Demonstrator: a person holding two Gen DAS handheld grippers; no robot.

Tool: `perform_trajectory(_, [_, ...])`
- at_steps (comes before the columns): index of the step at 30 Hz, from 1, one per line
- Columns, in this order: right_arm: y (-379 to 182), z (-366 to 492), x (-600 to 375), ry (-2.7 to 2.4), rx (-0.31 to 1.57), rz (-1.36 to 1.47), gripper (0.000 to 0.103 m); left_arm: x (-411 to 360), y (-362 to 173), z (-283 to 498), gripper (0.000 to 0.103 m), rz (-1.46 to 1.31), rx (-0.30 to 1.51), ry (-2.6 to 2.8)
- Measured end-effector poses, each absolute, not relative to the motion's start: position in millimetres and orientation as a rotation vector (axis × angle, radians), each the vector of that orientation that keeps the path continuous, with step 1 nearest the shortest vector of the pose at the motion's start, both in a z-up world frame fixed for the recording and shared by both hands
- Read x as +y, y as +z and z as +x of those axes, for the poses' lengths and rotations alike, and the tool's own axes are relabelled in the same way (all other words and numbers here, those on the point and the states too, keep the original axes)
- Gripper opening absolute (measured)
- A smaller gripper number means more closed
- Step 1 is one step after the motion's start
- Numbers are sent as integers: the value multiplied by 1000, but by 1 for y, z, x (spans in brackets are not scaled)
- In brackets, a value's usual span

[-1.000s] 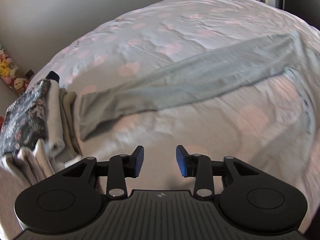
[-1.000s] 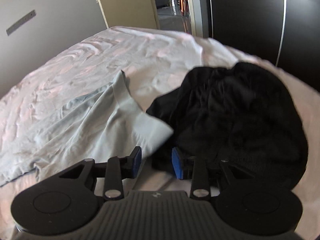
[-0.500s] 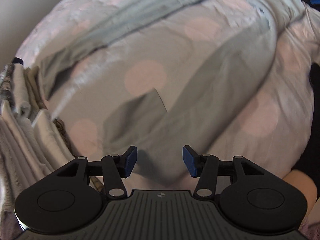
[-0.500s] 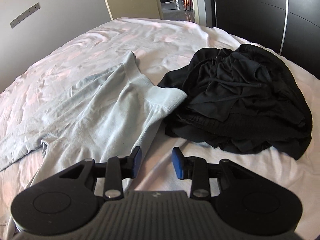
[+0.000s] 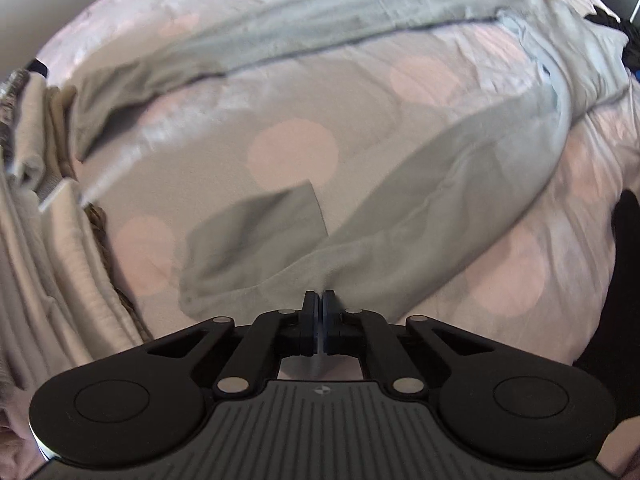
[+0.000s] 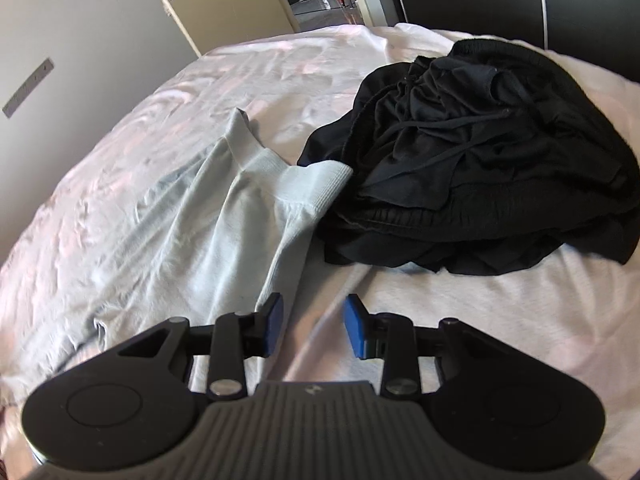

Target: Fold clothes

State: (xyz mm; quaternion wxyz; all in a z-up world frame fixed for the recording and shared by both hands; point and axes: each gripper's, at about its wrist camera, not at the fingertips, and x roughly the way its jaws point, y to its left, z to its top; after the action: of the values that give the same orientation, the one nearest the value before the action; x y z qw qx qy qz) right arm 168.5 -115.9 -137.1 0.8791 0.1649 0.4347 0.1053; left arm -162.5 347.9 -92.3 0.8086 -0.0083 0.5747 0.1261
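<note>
Now the grasping step of the fold is in hand. In the left wrist view the left gripper (image 5: 319, 298) is seen pointing steeply down, its jaws clenched on a small ridge of the near leg of the pale grey-blue trousers (image 5: 436, 184), which are spread over the bed (image 5: 504, 272) with its pink-dotted cover. The cloth is gathered into a little fold just where the pads meet, so a pinch of the leg appears to be held.

In the right wrist view the right gripper (image 6: 314, 330) is held low over the bed, with its jaws released and nothing between them. The edge of the same trousers lies just beside its left finger, and the ribbed waistband (image 6: 296, 178) is found further ahead.

For the next move, it is judged that a grip by the right gripper on the trousers is needed, perhaps at the waistband, so that the leg can be lifted and laid over the other one. A grip on one layer only, or on the cover below, should be avoided.

To the left, a stack of folded beige clothes (image 5: 44, 248) lies close to the leg end and little room is left there. Beyond the waistband a heap of black clothes (image 6: 480, 152) is touching it and may be dragged along. Further back, a door (image 6: 112, 16) is seen.
</note>
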Motion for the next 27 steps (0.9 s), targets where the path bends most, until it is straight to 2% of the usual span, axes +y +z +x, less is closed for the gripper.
perform_trajectory(7, [-141,170,-116,207,926,360,38,386,-50,-141,0,-105,1056,441])
perform_trajectory(16, [-141,170,-116,206,922,354,41,446,-63,-110,0,-300,959,672])
perform_trajectory(23, [-142,172,-112,219,918,321,43,423,-48,-133,0,-281,954,621])
perform_trajectory(24, [-143,172,-112,218,920,321,43,416,-45,-138,3,-278,951,612])
perform_trajectory(27, [-143,170,-111,220,921,316,43,393,-38,-151,20,-276,941,603])
